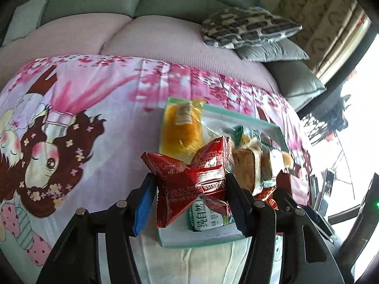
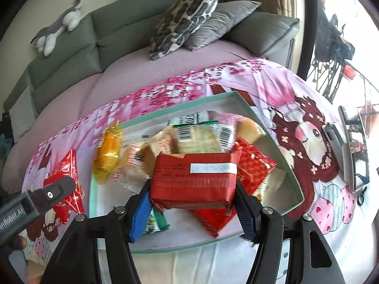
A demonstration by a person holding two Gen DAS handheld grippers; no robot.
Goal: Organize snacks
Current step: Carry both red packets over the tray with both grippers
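Two hand-held grippers, each carrying a snack, hang over a shallow green-edged tray (image 2: 267,127) of packaged snacks set on a surface draped in a pink cartoon-print cloth (image 1: 99,108).

The left hand-held gripper (image 1: 189,194) pinches a crumpled red foil packet (image 1: 191,177) between its blue pads, just above the tray's near-left corner as its own camera sees it. The right hand-held gripper (image 2: 191,201) is clamped on a red rectangular pack (image 2: 194,179) bearing a white date label, held over the near half of the tray.

Inside the tray lie a yellow wrapped cake (image 2: 107,151) at the left edge, several clear-wrapped pastries with barcodes (image 2: 199,135) toward the middle, a flat red packet (image 2: 255,168) right of the held pack, and a green-and-white packet (image 1: 208,217) at the near edge.

Beyond the tray stretches a grey-green sofa (image 2: 106,35) with a lilac seat cover; a leopard-patterned cushion (image 2: 187,16) leans against a grey one (image 2: 225,21) toward its right end, and a grey-and-white plush animal (image 2: 56,28) lies on the backrest at the left. Right of the tray, at the cloth's edge, stands a phone (image 2: 355,146).
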